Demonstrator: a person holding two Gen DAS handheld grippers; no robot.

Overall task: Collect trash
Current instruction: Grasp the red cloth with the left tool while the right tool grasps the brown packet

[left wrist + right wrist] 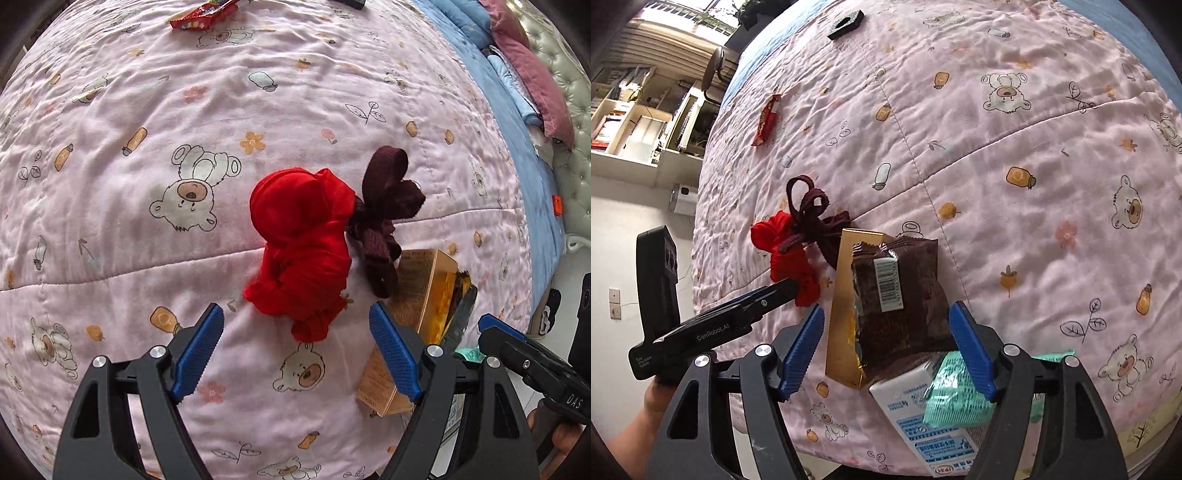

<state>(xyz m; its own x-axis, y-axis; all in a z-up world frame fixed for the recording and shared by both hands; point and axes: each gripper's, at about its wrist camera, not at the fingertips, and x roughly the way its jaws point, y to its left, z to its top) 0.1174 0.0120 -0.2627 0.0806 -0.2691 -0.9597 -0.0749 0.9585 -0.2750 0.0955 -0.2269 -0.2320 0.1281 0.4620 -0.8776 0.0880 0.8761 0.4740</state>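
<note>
A red knotted cloth bundle (299,251) lies on the pink bear-print quilt (110,147), tied to a dark maroon strap (388,206). My left gripper (295,308) points down at it, open, with the bundle's lower end between the blue fingers (201,347) and untouched. Beside it lie a gold box (417,306) and a brown snack wrapper (897,295) with a barcode. My right gripper (886,308) stands open around that wrapper; a gap shows at the left pad. A white milk carton (923,424) and a green wrapper (956,395) lie under the right gripper, near the bed edge.
A red snack pack (203,14) and a black object (846,22) lie farther up the quilt. Blue sheet (517,147), pillows (528,74) and a padded headboard (576,184) sit at the right. Shelves (635,122) and a chair (714,70) stand beyond the bed.
</note>
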